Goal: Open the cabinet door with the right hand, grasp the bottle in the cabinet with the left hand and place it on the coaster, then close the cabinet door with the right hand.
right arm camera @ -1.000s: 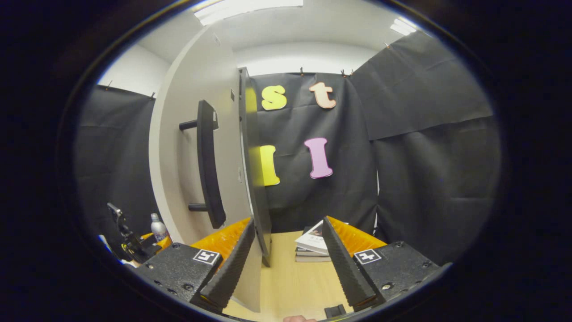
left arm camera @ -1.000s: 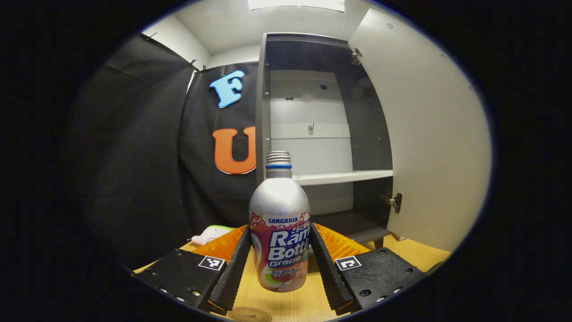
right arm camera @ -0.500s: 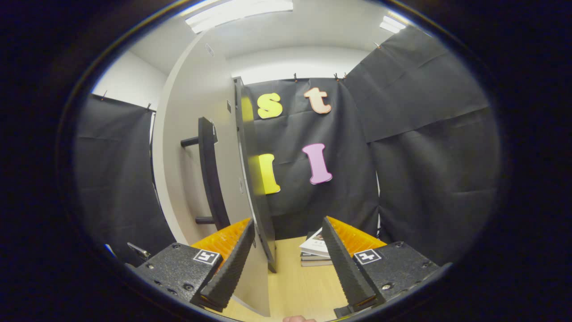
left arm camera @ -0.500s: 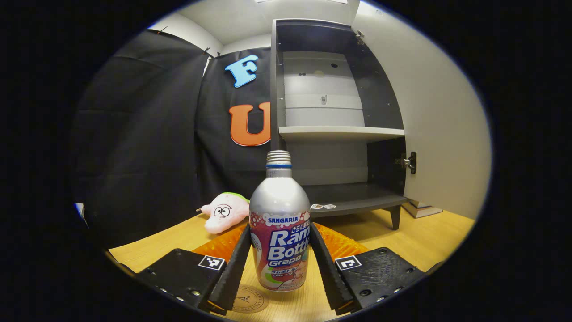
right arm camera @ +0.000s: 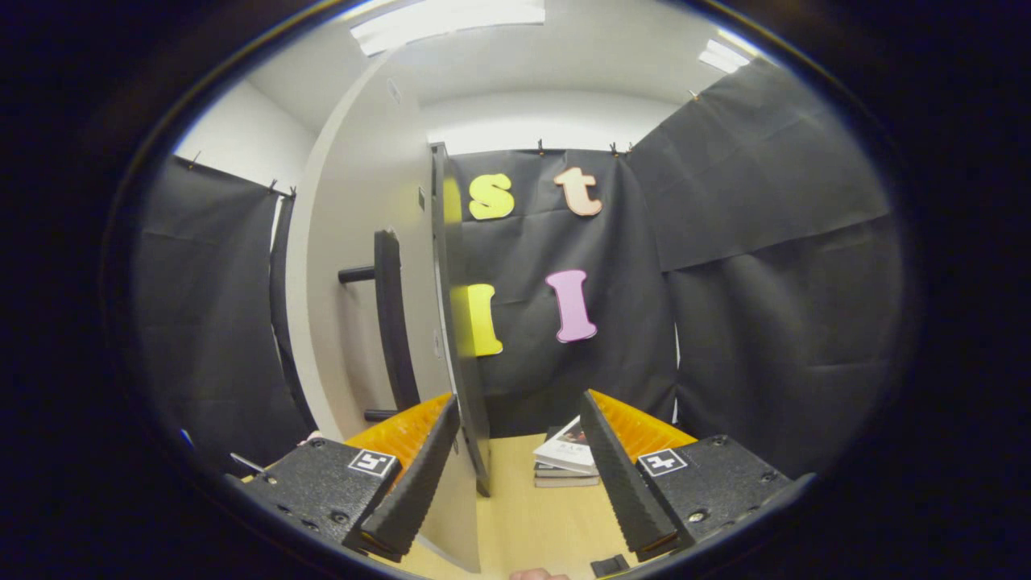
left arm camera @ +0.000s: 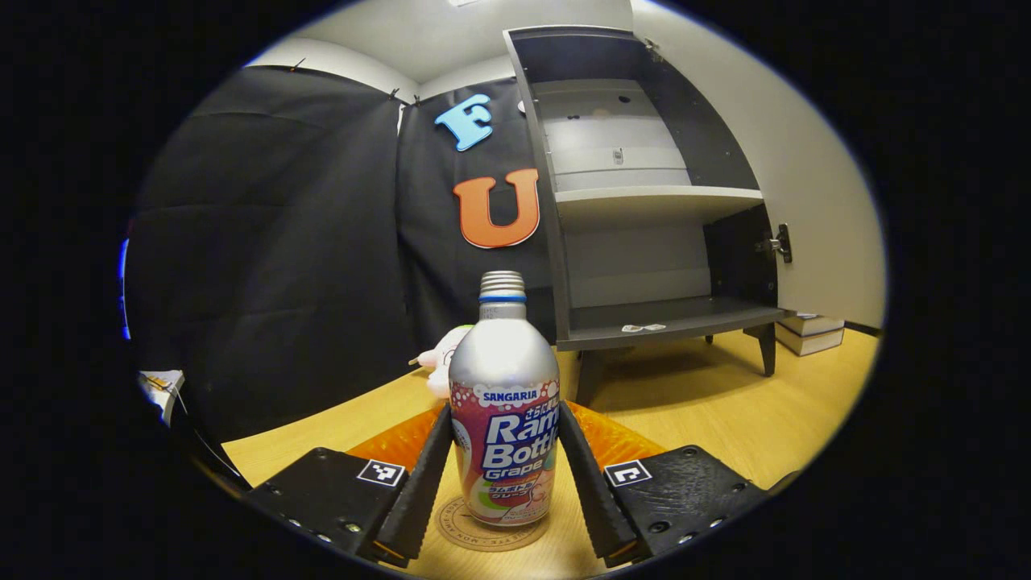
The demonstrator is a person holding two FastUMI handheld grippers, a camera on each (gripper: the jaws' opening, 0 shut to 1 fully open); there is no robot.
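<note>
My left gripper (left arm camera: 503, 471) is pinching the bottle (left arm camera: 503, 419) dead centre, both ridged fingers (left arm camera: 419, 483) pressed to its smooth metal sides. The bottle stands upright over the round printed coaster (left arm camera: 471, 533) on the wooden table (left arm camera: 709, 411); whether it touches, I cannot tell. At one o'clock, the cabinet (left arm camera: 644, 201) gapes open. My right gripper (right arm camera: 519, 475) is spread, the flat door (right arm camera: 366, 282) edge at eleven o'clock, its bar handle (right arm camera: 393, 322) beside.
</note>
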